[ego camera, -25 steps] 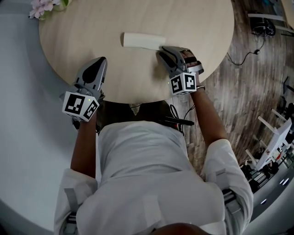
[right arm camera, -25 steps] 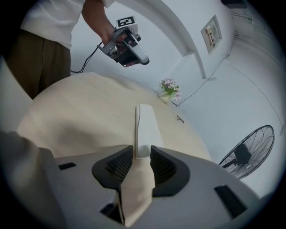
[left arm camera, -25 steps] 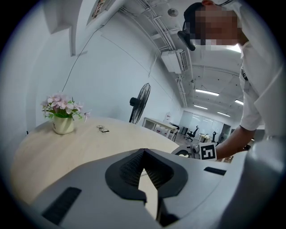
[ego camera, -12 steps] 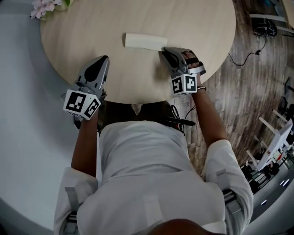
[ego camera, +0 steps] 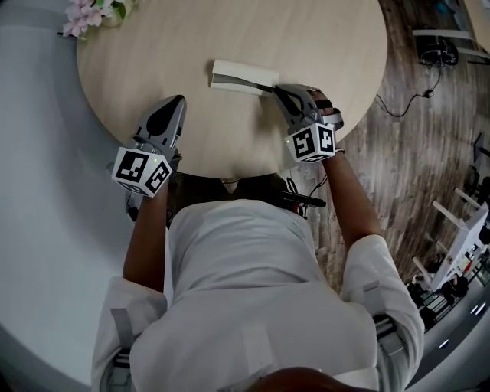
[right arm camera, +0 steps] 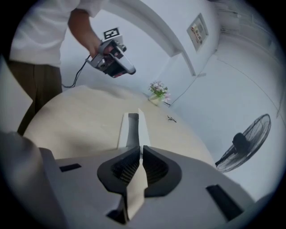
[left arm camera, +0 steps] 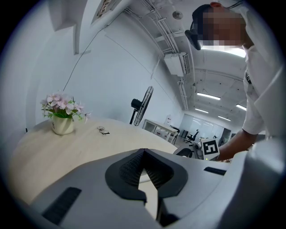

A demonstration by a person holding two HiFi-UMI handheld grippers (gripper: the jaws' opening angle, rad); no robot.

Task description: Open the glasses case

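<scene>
A cream glasses case lies on the round wooden table, beyond my right hand. Its lid is raised a little, and a dark gap shows along its length in the head view and the right gripper view. My right gripper is at the case's right end. Its jaws are closing, and the pads pinch the cream lid flap at the right gripper. My left gripper hovers over the table's near edge, shut and empty, well left of the case. The left gripper shows its tips together.
A vase of pink flowers stands at the table's far left edge. A small dark object lies on the table past it. A standing fan is beyond the table, and cables lie on the floor to the right.
My right gripper's jaws have closed on the case's end and risen slightly. The lid has lifted and a dark gap now shows. My left gripper has stayed put.
</scene>
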